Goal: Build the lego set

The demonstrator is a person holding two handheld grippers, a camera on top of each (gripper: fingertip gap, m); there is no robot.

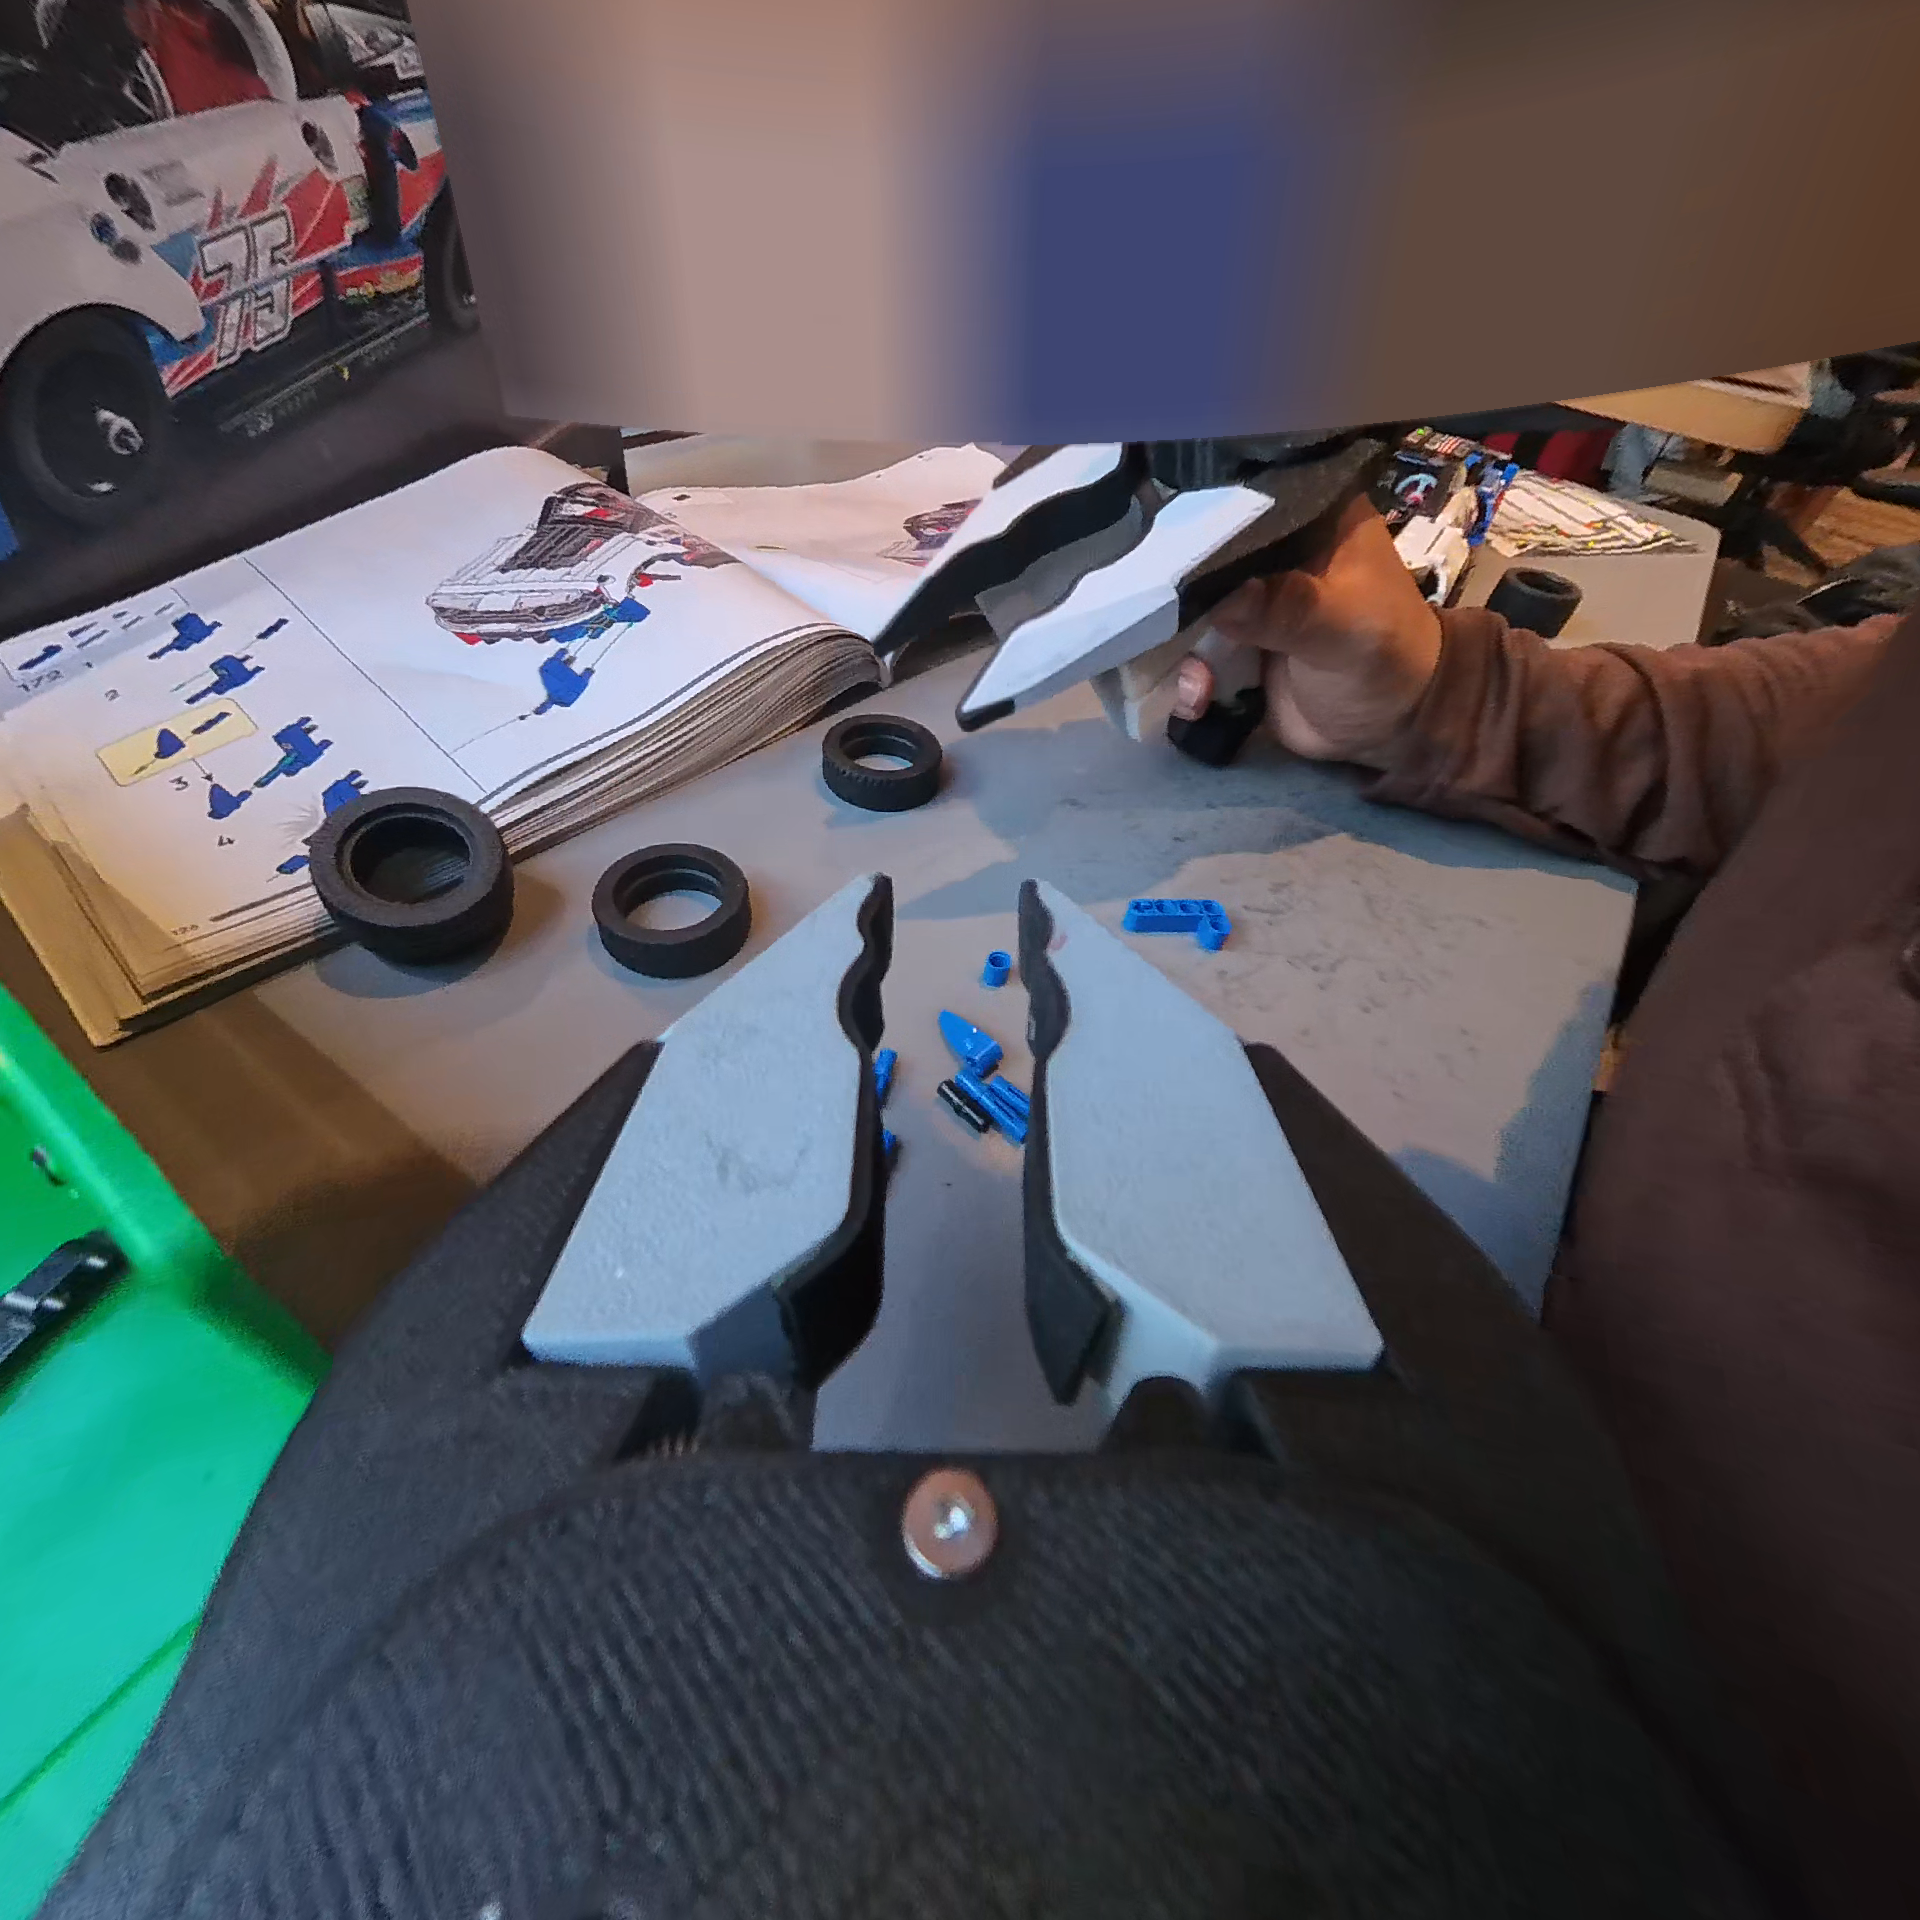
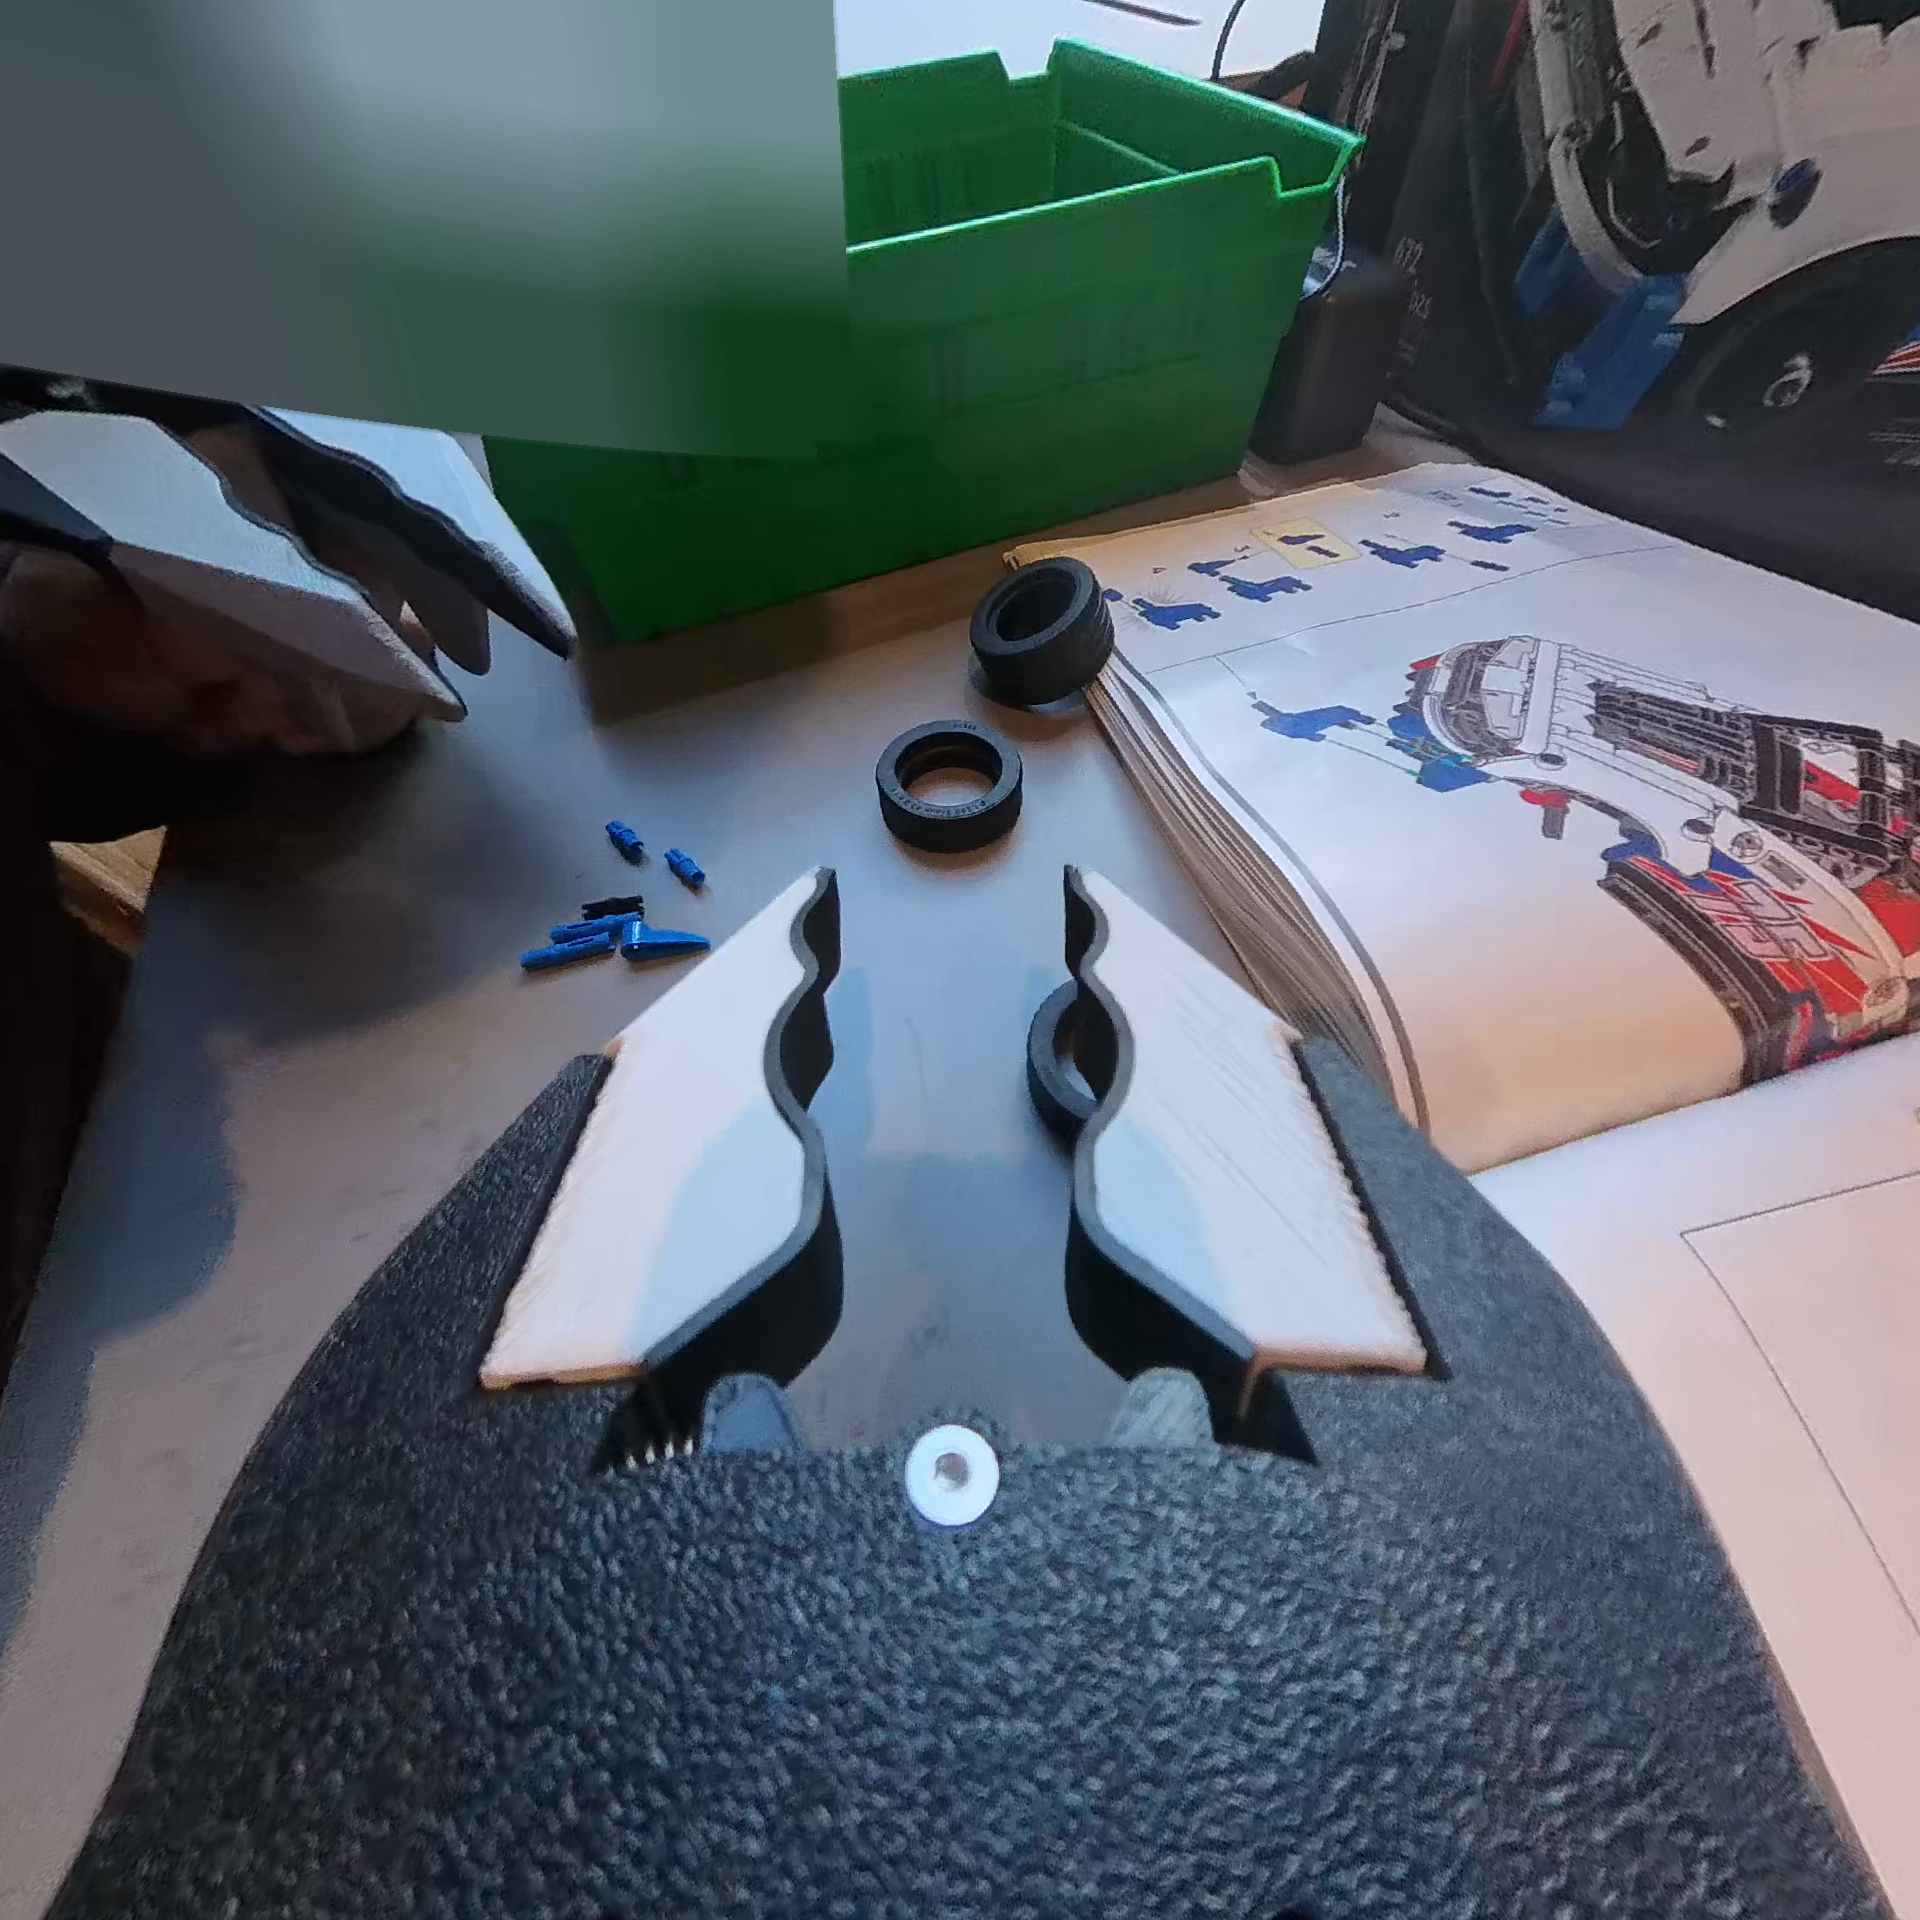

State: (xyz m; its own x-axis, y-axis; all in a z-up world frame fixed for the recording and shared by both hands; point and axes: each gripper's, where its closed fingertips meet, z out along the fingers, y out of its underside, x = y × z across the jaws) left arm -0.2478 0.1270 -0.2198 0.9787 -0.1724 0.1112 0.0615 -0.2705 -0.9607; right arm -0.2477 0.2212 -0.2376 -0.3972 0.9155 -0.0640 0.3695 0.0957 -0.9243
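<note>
My left gripper (image 1: 956, 894) is open and empty, low over the grey table (image 1: 1299, 987). Between its fingers lies a cluster of small blue pins and a black pin (image 1: 987, 1086), with a blue cone piece (image 1: 961, 1029). A blue L-shaped beam (image 1: 1174, 920) lies to the right. Three black tyres (image 1: 410, 878) (image 1: 670, 909) (image 1: 881, 764) sit ahead. My right gripper (image 2: 951, 883) is open and empty. One tyre (image 2: 948, 790) is just beyond its tips, and another (image 2: 1060, 1060) is partly hidden by its right finger. The blue pins (image 2: 613, 930) lie to its left.
An open instruction booklet (image 1: 416, 644) (image 2: 1507, 779) lies behind the tyres, with one tyre resting on its edge. A green bin (image 2: 1039, 312) and the set's box (image 1: 208, 239) stand beyond. A partly built car (image 1: 1444, 509) sits far right. A hand (image 1: 1320, 644) holds the right gripper.
</note>
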